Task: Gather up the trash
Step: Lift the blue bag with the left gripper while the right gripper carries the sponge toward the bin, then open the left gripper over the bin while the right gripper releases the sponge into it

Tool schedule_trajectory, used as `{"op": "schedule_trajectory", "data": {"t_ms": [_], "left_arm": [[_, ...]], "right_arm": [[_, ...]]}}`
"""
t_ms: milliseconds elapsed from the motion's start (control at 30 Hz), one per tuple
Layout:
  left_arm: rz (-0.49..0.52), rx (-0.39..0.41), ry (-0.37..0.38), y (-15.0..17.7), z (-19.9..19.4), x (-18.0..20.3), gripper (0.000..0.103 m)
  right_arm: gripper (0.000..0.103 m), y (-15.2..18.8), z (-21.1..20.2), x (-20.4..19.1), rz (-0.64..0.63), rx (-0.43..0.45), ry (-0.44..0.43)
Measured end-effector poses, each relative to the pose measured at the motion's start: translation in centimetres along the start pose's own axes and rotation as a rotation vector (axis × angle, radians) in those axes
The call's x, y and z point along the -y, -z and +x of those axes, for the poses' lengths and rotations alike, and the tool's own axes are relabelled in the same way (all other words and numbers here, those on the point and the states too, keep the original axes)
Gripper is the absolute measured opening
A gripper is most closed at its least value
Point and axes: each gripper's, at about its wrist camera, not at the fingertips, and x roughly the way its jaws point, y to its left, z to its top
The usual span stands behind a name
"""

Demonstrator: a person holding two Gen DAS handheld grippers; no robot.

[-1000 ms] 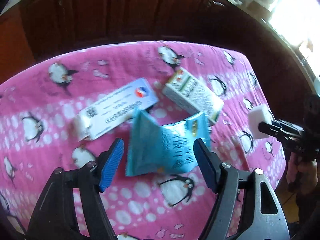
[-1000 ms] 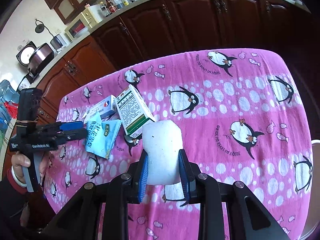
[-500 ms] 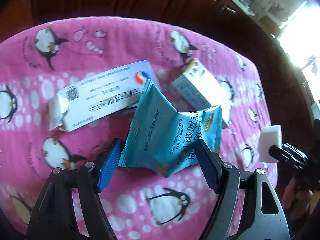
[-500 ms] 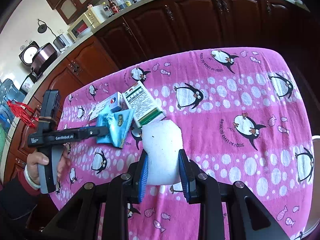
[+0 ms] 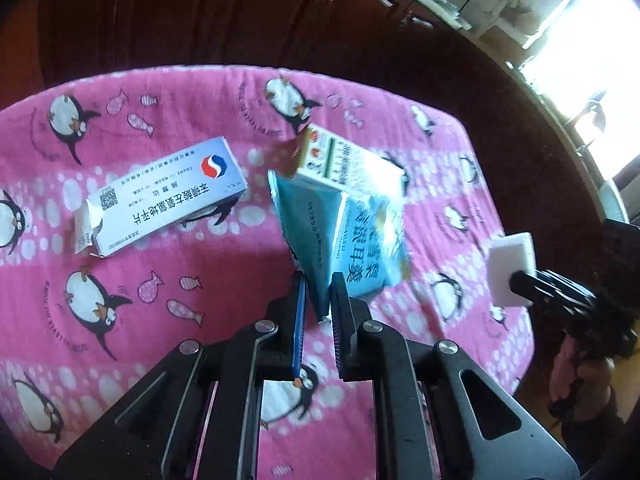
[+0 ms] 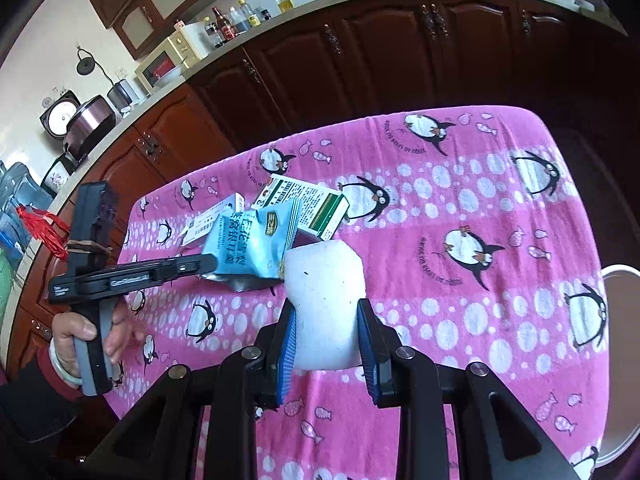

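Dark wooden kitchen cabinets curve behind a table under a pink penguin-print cloth, where the trash lies. Ahead and left of the left gripper rests a long white cardboard medicine box with a torn end; a white-and-green carton sits just beyond the tips. A second ago these jaws stood wide on either side of the crumpled light-blue foil sachet; they have just been closing and now pinch its near corner, the sachet folded and standing up from the cloth. Off to the right, the right gripper squeezes a white foam block as before, well clear of the boxes.
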Motion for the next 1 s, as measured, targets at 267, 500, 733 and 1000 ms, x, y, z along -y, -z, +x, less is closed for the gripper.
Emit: {"op": "schedule_trajectory", "data": {"t_ms": [267, 500, 733, 1000], "left_arm": [[0.061, 0.034, 0.023, 0.8, -3.4, 2.9, 0.007], [0.171, 0.076, 0.025, 0.0, -4.9, 8.0, 0.007], [0.276, 0.100, 0.046, -0.9, -3.2, 15.2, 0.007], [0.348, 0.075, 0.090, -1.6, 1.9, 23.7, 0.007]], "right_arm": [[0.027, 0.5, -1.9, 0.7, 0.017, 0.030, 0.003], [0.027, 1.0, -4.6, 1.8, 0.031, 0.080, 0.030], [0.027, 2.0, -8.8, 5.2, 0.073, 0.129, 0.103], [0.027, 4.4, -13.9, 11.3, 0.164, 0.175, 0.222]]}}
